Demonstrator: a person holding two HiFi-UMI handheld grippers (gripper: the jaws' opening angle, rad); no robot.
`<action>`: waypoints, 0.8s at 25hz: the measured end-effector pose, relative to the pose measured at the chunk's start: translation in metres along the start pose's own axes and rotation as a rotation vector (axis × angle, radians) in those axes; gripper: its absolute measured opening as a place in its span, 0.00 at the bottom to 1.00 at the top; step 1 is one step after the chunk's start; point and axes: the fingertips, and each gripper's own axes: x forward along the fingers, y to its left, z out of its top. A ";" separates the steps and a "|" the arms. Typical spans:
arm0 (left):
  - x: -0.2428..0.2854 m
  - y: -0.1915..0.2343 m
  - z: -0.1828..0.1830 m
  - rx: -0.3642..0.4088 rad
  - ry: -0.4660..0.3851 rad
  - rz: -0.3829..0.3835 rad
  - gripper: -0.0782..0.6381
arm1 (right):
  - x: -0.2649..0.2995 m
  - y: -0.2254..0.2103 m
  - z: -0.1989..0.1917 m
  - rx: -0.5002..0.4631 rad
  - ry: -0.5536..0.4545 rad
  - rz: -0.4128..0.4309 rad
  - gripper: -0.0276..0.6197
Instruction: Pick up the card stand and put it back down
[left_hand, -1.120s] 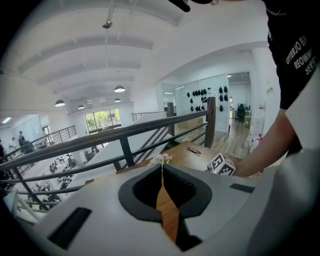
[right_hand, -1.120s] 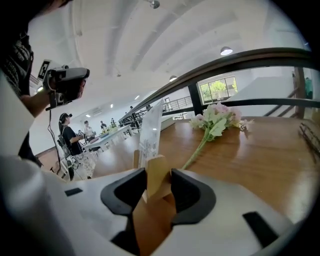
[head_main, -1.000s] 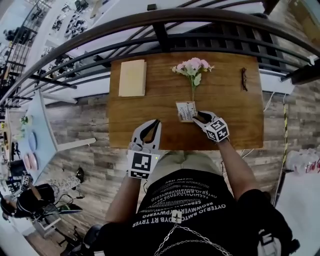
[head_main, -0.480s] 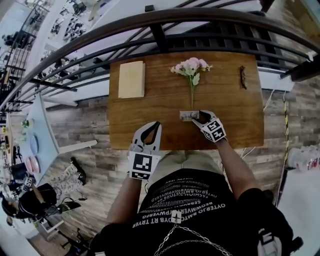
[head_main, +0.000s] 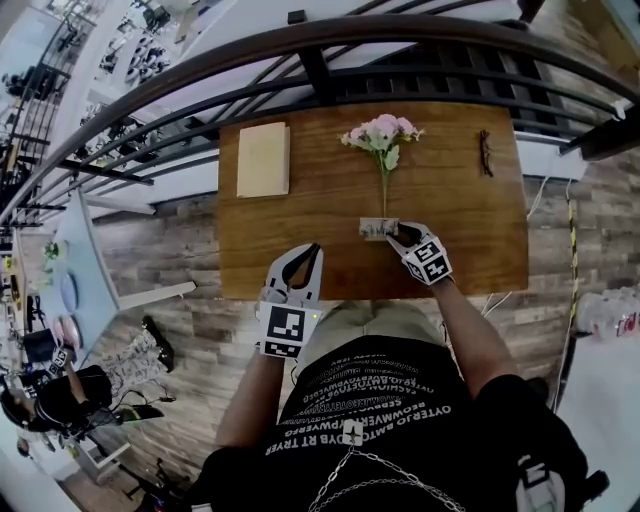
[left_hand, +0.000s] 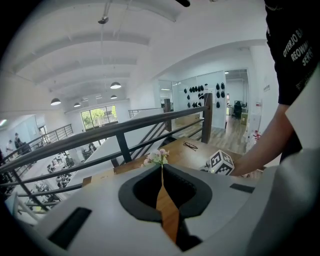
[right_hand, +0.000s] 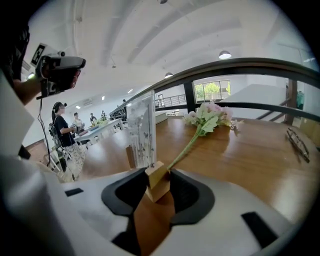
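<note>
The card stand (head_main: 379, 228), a clear printed card in a small wooden block, stands upright on the wooden table (head_main: 460, 230) just below the flower stem. In the right gripper view the card (right_hand: 141, 132) rises from the block (right_hand: 156, 175), which sits between the pads. My right gripper (head_main: 395, 233) has just been closing and its pads press on the block's sides. My left gripper (head_main: 312, 248) hovers shut and empty over the table's near edge, left of the stand; its tips meet in the left gripper view (left_hand: 161, 170).
A pink flower sprig (head_main: 381, 135) lies behind the stand, stem toward it. A beige pad (head_main: 264, 158) lies at the back left, a pair of glasses (head_main: 487, 157) at the back right. A dark railing (head_main: 320, 70) runs along the table's far side.
The card stand went from tilted with its face showing to upright and edge-on on the table. The right gripper stayed by it; the left gripper did not move.
</note>
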 end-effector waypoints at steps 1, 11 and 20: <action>0.000 0.000 0.001 0.001 0.000 -0.001 0.16 | -0.001 -0.001 -0.001 0.022 -0.003 0.005 0.28; -0.004 0.003 0.007 0.002 -0.014 0.005 0.16 | -0.016 -0.001 0.018 0.102 -0.019 0.052 0.27; -0.013 0.016 0.027 -0.016 -0.068 0.025 0.16 | -0.053 0.008 0.080 0.085 -0.041 0.043 0.27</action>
